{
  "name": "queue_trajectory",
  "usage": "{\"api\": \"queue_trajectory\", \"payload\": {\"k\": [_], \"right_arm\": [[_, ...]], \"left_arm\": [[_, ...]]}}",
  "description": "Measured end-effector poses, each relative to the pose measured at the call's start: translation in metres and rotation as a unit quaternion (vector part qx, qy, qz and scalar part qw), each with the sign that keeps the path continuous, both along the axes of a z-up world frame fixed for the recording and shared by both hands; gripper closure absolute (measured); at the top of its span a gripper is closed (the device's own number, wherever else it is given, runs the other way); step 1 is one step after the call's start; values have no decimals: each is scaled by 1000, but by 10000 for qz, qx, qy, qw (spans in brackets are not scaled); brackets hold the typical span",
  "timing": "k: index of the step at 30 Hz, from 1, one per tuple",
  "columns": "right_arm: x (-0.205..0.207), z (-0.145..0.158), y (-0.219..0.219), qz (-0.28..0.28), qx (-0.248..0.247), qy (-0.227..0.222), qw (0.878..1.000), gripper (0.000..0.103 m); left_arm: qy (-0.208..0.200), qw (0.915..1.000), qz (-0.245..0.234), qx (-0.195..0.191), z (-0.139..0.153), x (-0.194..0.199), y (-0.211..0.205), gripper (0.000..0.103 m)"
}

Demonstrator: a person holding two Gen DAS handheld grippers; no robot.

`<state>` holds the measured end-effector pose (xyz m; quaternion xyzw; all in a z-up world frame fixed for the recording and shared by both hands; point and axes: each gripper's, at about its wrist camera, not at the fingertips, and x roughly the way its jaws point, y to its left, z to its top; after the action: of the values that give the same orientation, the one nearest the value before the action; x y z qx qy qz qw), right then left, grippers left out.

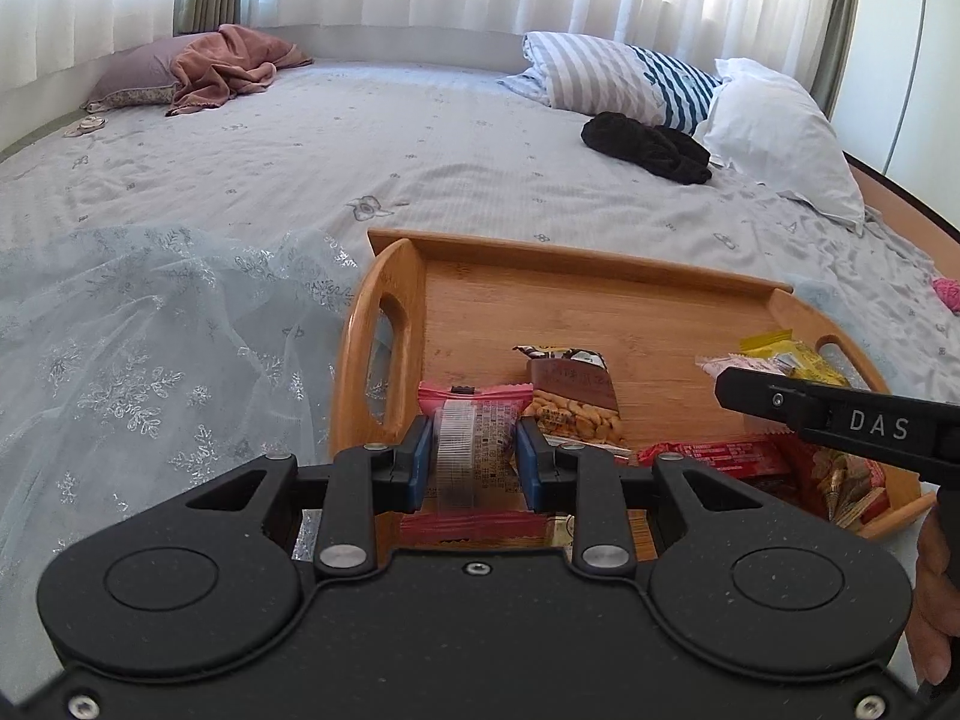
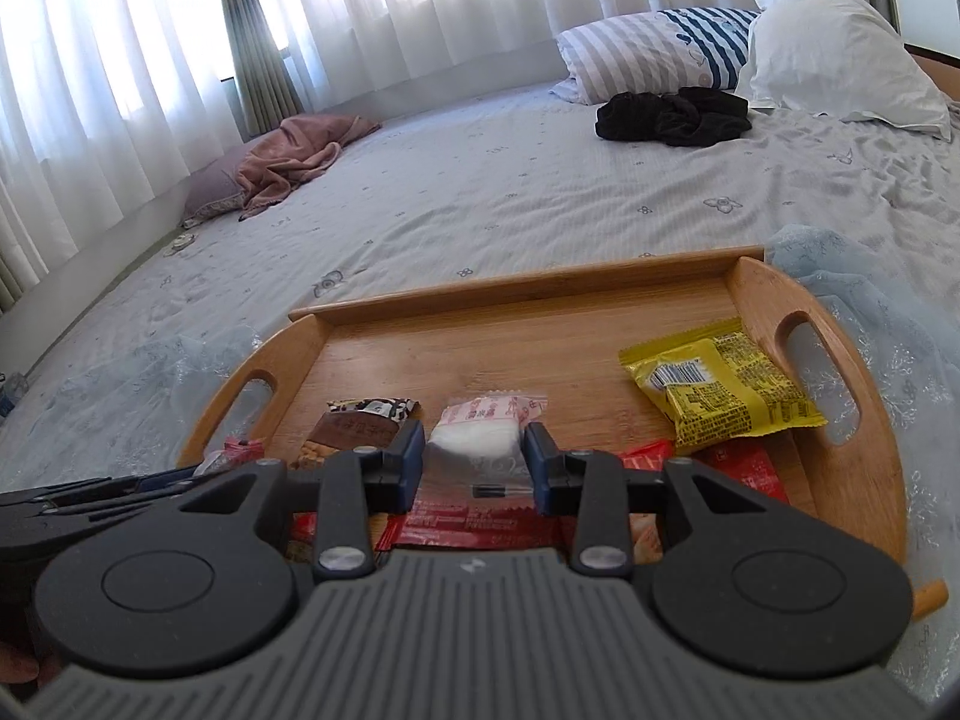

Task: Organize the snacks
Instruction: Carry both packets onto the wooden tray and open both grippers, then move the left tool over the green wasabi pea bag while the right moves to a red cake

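Note:
A wooden tray (image 1: 540, 300) with handles lies on the bed and also shows in the right wrist view (image 2: 480, 336). My left gripper (image 1: 474, 456) is shut on a pink snack packet (image 1: 480, 450) above the tray's near left corner. A brown peanut packet (image 1: 576, 396) lies just beyond it. My right gripper (image 2: 474, 462) is shut on a clear packet with a white and pink snack (image 2: 480, 432). A yellow packet (image 2: 720, 390) lies at the tray's right end. Red packets (image 2: 480, 522) lie under the right gripper.
A sheer pale blue cloth (image 1: 150, 348) lies under and left of the tray. Striped pillow (image 1: 624, 78), white pillow (image 1: 774, 132) and black garment (image 1: 648, 144) sit at the bed's far right. A pink blanket (image 1: 234, 66) lies far left. Curtains hang behind.

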<state>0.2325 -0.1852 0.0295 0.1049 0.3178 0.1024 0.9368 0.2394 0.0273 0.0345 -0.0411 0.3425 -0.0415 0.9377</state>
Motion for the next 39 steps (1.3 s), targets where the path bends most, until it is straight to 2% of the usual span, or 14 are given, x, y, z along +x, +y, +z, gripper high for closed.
{"api": "queue_trajectory", "payload": {"k": [8,22,23,24,25,26,27,30,32,35,39], "right_arm": [[4,-11,9,58,-243,39,9997,63],[3,-14,16,141,-453,-26,9989,62],[2,-14,16,164,-439,-54,9989,61],[1,-13,16,197,-396,-98,9990,50],[-1,-12,15,193,-355,-156,9991,45],[-3,-11,14,182,-305,-229,9991,43],[-6,-9,13,195,-258,-278,9991,37],[-15,-1,10,200,-178,-399,9988,34],[-23,4,8,194,-168,-483,9985,31],[-38,11,6,236,-161,-622,9977,23],[-64,17,6,347,-210,-805,9959,14]], "left_arm": [[11,9997,-82,211,-7,3,-7,75],[66,9993,-142,343,-12,4,-13,74],[69,9993,-144,332,-12,4,-13,74],[77,9993,-145,325,-11,4,-13,73],[57,9994,-125,326,-10,2,-12,69],[12,9994,-111,333,-8,0,-12,59],[-52,9993,-131,332,-5,-2,-11,56],[-160,9990,-170,371,4,-12,-9,37],[-247,9987,-207,406,10,-21,-9,19],[-373,9979,-267,468,18,-38,-6,10],[-398,9969,-382,558,23,-63,-3,5]]}}
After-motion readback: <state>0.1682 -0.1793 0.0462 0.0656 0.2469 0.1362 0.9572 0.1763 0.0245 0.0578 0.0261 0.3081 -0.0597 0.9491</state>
